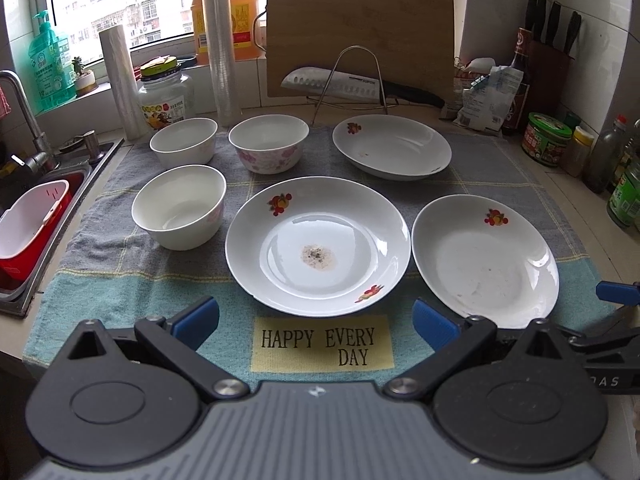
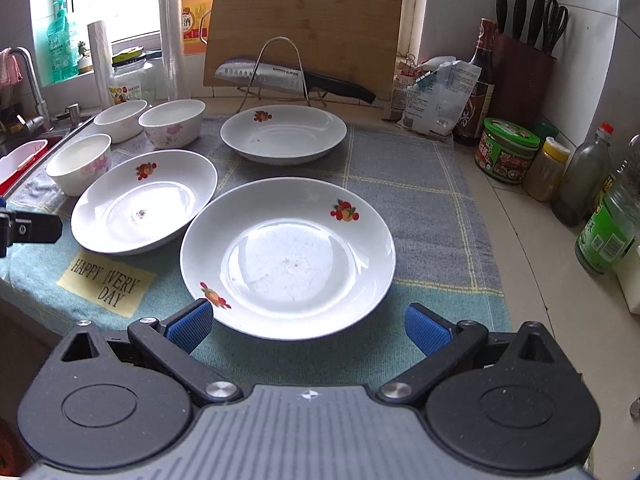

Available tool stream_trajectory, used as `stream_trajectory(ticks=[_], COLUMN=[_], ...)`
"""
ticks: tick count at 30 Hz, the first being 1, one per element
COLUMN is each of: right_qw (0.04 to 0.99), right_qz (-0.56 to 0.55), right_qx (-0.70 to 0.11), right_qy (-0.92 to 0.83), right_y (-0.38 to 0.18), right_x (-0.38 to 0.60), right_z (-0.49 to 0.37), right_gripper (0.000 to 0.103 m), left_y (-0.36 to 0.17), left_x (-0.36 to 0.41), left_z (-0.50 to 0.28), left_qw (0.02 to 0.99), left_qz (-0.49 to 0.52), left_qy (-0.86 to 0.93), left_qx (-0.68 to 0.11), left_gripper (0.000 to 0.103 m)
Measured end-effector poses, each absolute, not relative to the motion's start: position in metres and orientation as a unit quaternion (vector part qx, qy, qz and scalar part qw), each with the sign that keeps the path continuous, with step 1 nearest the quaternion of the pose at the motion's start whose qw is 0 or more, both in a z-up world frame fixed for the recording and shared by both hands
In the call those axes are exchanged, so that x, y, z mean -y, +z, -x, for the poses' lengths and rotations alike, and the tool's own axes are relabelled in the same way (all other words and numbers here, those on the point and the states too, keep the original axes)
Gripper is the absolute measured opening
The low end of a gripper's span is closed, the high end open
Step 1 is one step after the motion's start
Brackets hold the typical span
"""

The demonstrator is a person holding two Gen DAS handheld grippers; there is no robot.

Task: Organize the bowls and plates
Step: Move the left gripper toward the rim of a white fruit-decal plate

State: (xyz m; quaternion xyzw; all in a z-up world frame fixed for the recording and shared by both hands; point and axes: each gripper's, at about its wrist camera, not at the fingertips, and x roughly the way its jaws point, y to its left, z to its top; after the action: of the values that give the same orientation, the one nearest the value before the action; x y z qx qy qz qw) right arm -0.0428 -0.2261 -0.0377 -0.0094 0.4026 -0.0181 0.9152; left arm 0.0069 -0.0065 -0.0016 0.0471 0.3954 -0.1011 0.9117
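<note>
Both grippers hang low over the cloth (image 1: 120, 280), jaws spread wide, holding nothing. The left gripper (image 1: 316, 322) faces the middle plate (image 1: 318, 246), the right gripper (image 2: 308, 326) the near plate (image 2: 288, 256). A third plate (image 1: 392, 146) sits behind; three bowls (image 1: 179, 206) cluster left, seemingly apart.

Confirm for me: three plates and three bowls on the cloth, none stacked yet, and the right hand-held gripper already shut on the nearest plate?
Not quite. The right wrist view shows the right hand-held gripper open, its jaws apart just short of the nearest plate. The rest holds: three plates, three bowls, none stacked.
</note>
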Motion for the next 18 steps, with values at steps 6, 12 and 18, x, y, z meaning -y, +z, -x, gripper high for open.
stream_trajectory(ticks=[6,12,18], right_qw=[0.905,0.897,0.899], right_qz=[-0.003,-0.008,0.006], right_qx=[-0.426,-0.441,-0.437], right_qy=[-0.019,-0.024,-0.018], right_y=[-0.065,-0.083,-0.092], right_x=[0.229,0.229,0.224], right_z=[0.039,0.028,0.019], right_gripper=[0.103,0.103,0.103], left_y=[-0.006,-0.009,-0.013], left_x=[0.004,0.001,0.001], left_z=[-0.012,-0.021,-0.035], left_qw=[0.911,0.912,0.909], left_qz=[-0.033,-0.032,-0.032], left_qy=[-0.113,-0.11,-0.117], left_qx=[-0.395,-0.394,-0.398], left_gripper=[0.102,0.102,0.102])
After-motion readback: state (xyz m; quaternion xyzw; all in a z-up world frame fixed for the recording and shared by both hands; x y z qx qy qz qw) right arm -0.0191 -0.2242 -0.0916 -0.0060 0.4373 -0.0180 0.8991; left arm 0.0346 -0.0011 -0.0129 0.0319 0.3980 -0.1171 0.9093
